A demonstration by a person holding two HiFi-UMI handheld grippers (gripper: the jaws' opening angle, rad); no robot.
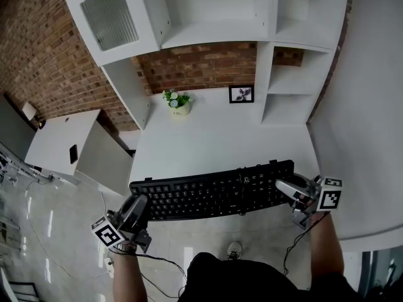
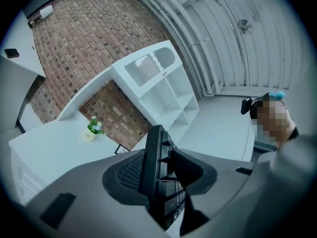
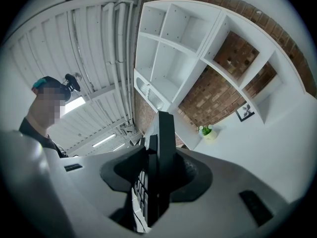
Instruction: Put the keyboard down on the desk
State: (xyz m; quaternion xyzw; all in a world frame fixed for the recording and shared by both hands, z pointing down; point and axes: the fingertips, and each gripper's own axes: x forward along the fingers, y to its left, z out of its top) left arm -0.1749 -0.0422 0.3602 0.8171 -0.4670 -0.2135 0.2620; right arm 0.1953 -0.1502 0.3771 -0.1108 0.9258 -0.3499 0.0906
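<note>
A black keyboard [image 1: 214, 190] hangs level across the near edge of the white desk [image 1: 214, 137], held at both ends. My left gripper [image 1: 140, 207] is shut on its left end and my right gripper [image 1: 286, 189] is shut on its right end. In the left gripper view the keyboard [image 2: 156, 167] stands edge-on between the jaws, keys facing right. In the right gripper view the keyboard [image 3: 161, 162] is also edge-on, clamped between the jaws. Whether it touches the desk I cannot tell.
A small potted plant [image 1: 177, 102] and a framed picture [image 1: 241, 94] stand at the back of the desk by the brick wall. White shelving [image 1: 283, 68] rises at the right and above. A lower white table [image 1: 60, 140] sits to the left.
</note>
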